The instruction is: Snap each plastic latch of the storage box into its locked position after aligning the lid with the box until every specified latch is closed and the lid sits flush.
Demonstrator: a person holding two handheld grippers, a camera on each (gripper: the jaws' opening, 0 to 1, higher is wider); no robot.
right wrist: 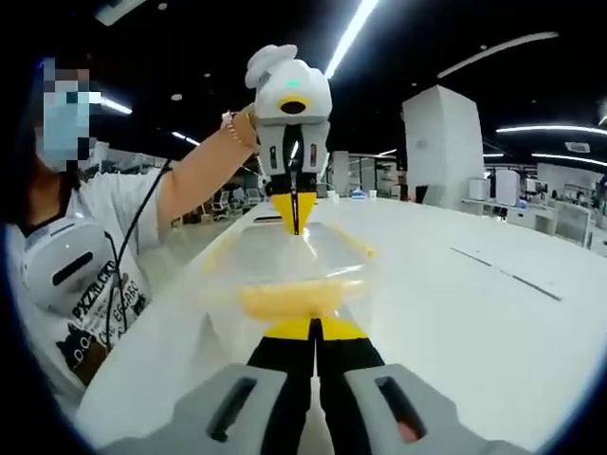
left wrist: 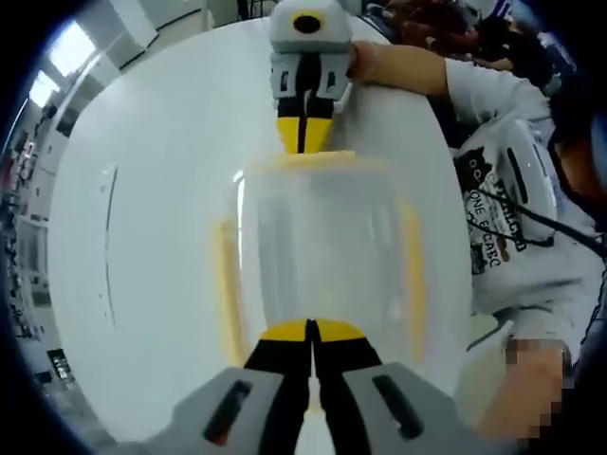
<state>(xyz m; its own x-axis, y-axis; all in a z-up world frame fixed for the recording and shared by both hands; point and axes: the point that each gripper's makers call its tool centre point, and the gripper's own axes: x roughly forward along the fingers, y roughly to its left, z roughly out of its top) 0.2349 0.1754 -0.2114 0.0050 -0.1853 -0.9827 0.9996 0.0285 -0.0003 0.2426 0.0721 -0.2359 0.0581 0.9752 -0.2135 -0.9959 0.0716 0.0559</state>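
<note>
My left gripper [left wrist: 311, 334] and right gripper [right wrist: 313, 332], jaws pressed together, pushing yellow end latches [right wrist: 289, 299] of storage box [left wrist: 318, 251] mid-table [left wrist: 152, 284].

You are working at a broad white table [right wrist: 493, 284] whose glossy top is catching reflections of the ceiling lights, with a thin seam line running across it [right wrist: 507, 273]. Behind you, long strip lights [right wrist: 353, 33] are glowing against a dark ceiling, and a tall white block [right wrist: 444, 144] is standing beyond the table's far edge. Desks and chairs [right wrist: 223, 202] are sitting in the dim, open hall further back, too small to make out clearly.
</note>
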